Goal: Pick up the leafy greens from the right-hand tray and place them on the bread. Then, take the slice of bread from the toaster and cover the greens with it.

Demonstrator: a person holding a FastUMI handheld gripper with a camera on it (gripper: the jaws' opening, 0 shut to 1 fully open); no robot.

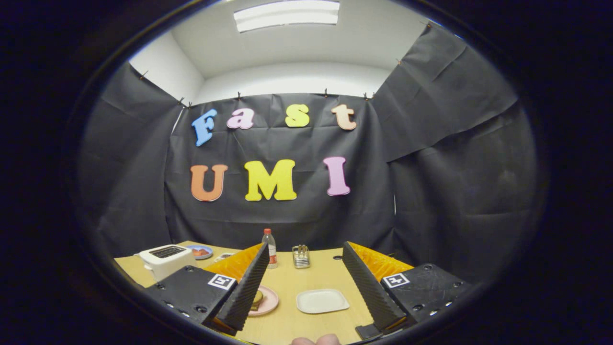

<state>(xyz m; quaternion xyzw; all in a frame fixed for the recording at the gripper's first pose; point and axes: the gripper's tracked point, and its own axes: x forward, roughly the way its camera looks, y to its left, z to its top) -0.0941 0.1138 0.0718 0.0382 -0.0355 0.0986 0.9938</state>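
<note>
I hold the gripper (306,292) with fingers wide apart and empty above the wooden bench (316,278), white rectangular tray (322,301) bare at lower centre, pink round plate (266,301) with a half-hidden stack lower left, white toaster (165,258) further left; greens unseen, so I'd check the plate before reaching.

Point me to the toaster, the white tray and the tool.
toaster (165,258), gripper view, on its white top beside the slots.
white tray (322,301), gripper view, on its bare middle.
tool (313,292), gripper view, open, midway between its fingertips, above the table.
</note>
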